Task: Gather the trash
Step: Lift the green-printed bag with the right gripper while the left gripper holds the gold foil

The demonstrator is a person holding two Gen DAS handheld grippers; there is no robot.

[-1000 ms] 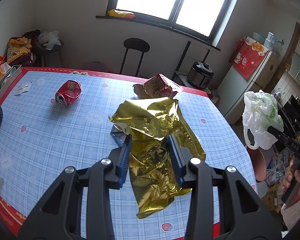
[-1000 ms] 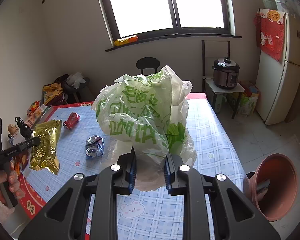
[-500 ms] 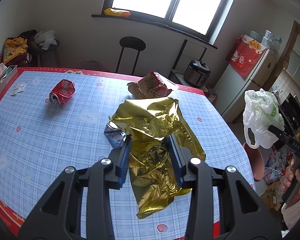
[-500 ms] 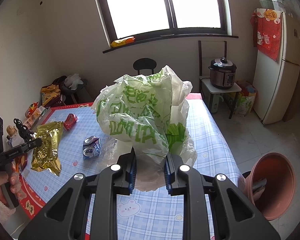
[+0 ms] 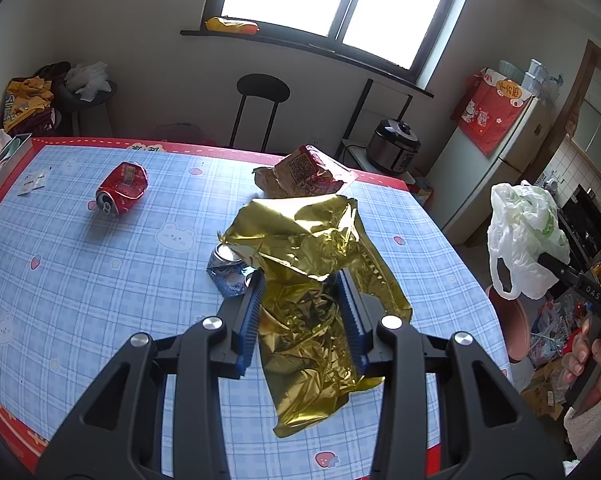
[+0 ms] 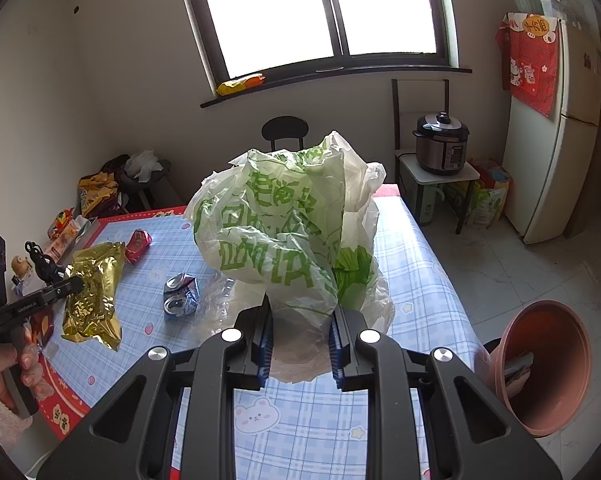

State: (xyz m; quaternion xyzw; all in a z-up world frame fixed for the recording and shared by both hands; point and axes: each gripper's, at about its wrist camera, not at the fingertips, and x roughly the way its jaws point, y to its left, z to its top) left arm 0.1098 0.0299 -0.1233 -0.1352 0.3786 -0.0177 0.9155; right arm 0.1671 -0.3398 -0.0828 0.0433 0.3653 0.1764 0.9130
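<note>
Daylight from window (image 5: 324, 0), blown out white. Room fairly bright, soft shadows. Glare on gold foil bag (image 5: 312, 292). Sharp, no blur; strong fisheye bend, dark vignette at corners.

Worktop (image 5: 100, 280), blue check cloth: red can (image 5: 122, 193) far-left of crushed silver can (image 5: 229, 270); snack wrapper (image 5: 306, 176) behind it.

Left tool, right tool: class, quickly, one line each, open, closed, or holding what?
Left tool: closed on the gold foil bag.
Right tool: closed on the green-and-white plastic bag.
</note>
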